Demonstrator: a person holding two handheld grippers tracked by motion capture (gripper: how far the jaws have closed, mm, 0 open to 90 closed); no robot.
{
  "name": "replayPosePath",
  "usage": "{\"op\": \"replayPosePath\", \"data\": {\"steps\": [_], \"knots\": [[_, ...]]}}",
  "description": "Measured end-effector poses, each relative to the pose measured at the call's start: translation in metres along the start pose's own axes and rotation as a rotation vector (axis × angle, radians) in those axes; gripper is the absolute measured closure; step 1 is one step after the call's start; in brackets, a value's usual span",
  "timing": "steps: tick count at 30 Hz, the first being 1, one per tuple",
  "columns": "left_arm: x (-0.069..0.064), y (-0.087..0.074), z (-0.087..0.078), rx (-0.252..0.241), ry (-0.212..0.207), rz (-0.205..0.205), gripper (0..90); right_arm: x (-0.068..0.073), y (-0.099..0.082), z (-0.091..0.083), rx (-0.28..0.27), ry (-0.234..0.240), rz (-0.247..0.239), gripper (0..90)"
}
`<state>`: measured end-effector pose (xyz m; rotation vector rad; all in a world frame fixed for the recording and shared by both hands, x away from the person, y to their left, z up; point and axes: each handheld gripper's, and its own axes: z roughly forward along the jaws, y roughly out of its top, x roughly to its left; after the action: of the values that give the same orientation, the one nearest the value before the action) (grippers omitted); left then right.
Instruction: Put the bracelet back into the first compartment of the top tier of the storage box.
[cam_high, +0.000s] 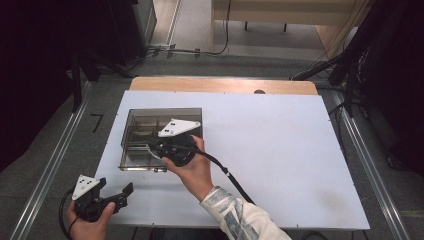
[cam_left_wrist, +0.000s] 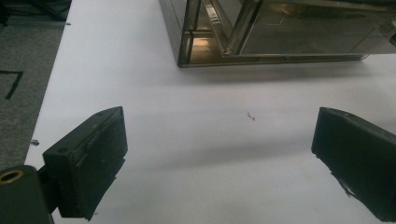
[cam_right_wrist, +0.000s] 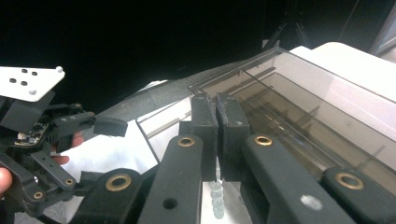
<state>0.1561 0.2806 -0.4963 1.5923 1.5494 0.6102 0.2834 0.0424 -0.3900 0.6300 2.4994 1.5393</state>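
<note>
Step in hand: right tongs (cam_right_wrist: 217, 109) carry a string of small clear beads (cam_right_wrist: 216, 196) over the smoky compartment box (cam_high: 131, 131), by judgement to drop it in.
Advice: centre over one compartment, lower, then release.
Right tongs: pressed together, pinching the beads; hand (cam_high: 192, 172) reaches in over the box's near-right corner.
Left tongs (cam_high: 119, 196): spread, empty, resting at the tabletop (cam_high: 280, 150) near-left edge.

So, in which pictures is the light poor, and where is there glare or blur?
High view: the room around the white table is very dark. Left gripper view: a bright glare spot sits inside the smoky clear box, and soft shadows lie on the table. Right gripper view: the background is black, and the near fingers look soft.
</note>
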Motion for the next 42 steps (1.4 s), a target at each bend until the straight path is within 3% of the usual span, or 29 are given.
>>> {"op": "replayPosePath", "data": {"steps": [22, 32, 36, 42], "knots": [[0.0, 0.0, 0.0, -0.003, -0.008, -0.002, 4.1, 0.02, 0.013, 0.031, 0.008, 0.057, -0.021, 85.1], [0.002, 0.0, 0.0, -0.006, -0.011, -0.009, 4.1, 0.026, 0.011, 0.051, 0.044, 0.084, -0.031, 85.1], [0.002, 0.0, 0.0, -0.004, -0.012, -0.008, 4.1, 0.025, 0.009, 0.058, 0.074, 0.074, -0.027, 85.1], [0.002, 0.0, 0.0, -0.003, -0.012, -0.007, 4.1, 0.021, 0.006, 0.063, 0.127, 0.013, -0.038, 85.1]]}}
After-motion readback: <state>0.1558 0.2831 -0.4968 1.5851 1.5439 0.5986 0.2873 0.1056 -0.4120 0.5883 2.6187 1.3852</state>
